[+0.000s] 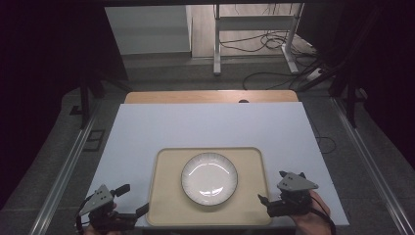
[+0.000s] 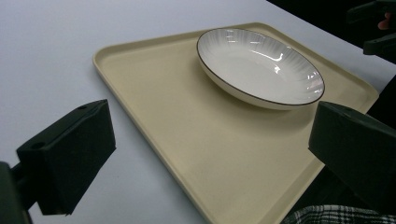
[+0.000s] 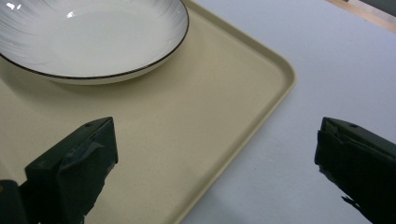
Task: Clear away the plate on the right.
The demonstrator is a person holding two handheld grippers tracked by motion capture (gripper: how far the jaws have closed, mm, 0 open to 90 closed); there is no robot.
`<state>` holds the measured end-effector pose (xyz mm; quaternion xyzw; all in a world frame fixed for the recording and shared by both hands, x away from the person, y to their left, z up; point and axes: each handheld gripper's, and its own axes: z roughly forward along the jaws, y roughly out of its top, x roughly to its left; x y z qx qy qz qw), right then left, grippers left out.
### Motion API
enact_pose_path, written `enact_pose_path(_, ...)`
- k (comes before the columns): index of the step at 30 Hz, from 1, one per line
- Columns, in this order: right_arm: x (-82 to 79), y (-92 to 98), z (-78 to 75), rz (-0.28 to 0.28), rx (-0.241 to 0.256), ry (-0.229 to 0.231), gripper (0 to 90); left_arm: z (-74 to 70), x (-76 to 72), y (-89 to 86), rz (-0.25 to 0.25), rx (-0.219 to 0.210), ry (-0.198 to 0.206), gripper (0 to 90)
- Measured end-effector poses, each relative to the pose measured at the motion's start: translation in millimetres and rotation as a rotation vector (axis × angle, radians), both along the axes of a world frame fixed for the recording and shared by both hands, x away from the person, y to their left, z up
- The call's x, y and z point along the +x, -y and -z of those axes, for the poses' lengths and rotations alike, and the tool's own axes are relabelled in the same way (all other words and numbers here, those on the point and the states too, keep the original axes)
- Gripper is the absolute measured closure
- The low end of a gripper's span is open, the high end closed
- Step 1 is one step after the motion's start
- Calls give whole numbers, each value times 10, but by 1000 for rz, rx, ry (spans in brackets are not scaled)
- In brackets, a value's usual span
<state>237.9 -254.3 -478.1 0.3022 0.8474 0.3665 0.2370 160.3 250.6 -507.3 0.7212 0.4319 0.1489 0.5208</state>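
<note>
High view: a table w/ a white top (image 1: 205,127); a strip of bare wood shows along its far edge. On the near half sits a beige tray (image 1: 166,205), rectangular w/ rounded corners. A white plate (image 1: 209,178), round, shallow, w/ a thin dark rim and fine ribbing, rests on the tray, approx. centred and a bit toward the far side.

Left gripper (image 1: 133,200) is at the near-left corner of the tray, held by a hand at the bottom edge. Its jaws are spread wide; one tip is just beside the tray's left edge. In the left gripper view the two black jaws stand far apart w/ the tray's (image 2: 196,140) near corner between them and the plate (image 2: 259,65) beyond, nothing pinched. The other gripper shows dark at the top right of that view.

Right gripper (image 1: 272,188) is just off the tray's right edge, near its near-right corner, held by a hand (image 1: 313,215). In the right gripper view its jaws are also spread wide: one is over the tray (image 3: 196,116), the other over the white top (image 3: 327,56), the tray's right rim between them. The plate (image 3: 93,37) lies at top left, apart from both jaws.
</note>
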Motion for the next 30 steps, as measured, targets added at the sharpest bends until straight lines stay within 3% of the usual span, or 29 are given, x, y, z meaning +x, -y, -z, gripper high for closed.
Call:
enact_pose_path(6, -26, 65, -22, 35, 16, 21, 0, 0, 0, 0, -1, 0, 0, 2)
enact_pose_path(30, -133, 331, -11, 99, 76, 28, 0, 0, 1, 0, -1, 0, -4, 2)
